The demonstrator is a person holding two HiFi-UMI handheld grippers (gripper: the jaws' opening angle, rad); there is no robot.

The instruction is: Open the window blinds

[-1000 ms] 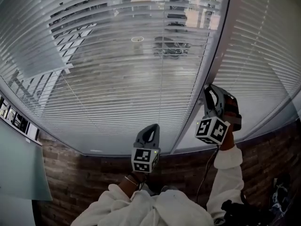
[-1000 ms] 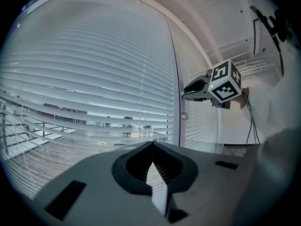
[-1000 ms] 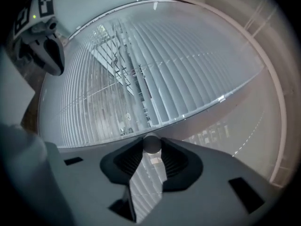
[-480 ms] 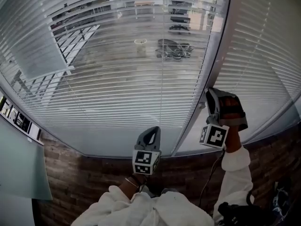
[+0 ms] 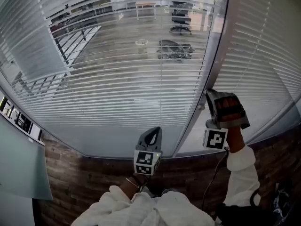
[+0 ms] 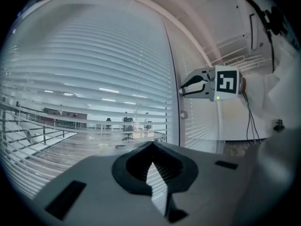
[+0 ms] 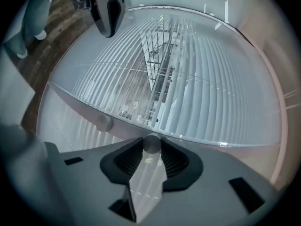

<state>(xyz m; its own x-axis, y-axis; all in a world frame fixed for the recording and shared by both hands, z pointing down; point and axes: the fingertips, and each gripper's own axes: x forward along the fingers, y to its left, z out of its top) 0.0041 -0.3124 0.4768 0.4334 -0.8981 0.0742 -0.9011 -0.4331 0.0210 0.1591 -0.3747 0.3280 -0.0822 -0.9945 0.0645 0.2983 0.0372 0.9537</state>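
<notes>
Window blinds [image 5: 122,88] over the glass ahead, slats tilted partly open, round knob [image 7: 151,144] on frame post [image 5: 212,62] pinched between jaws of right hand-held gripper [image 5: 209,96], left hand-held gripper [image 5: 153,132] lower, near the sill, jaws together, empty

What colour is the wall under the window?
Brown brick wall, best in the head view.

daylight is coming in bright through the blinds [image 5: 117,93], bleaching the slats, while the brick wall [image 5: 94,173] at six o'clock is sitting in shade. ceiling strips [image 6: 108,90] are glinting at nine o'clock in the left gripper view. every view is bowing at the rim, and black corners are ringing both gripper views. the knob [image 7: 151,145] pinched by the right gripper [image 7: 151,143] is smearing out of focus.
</notes>
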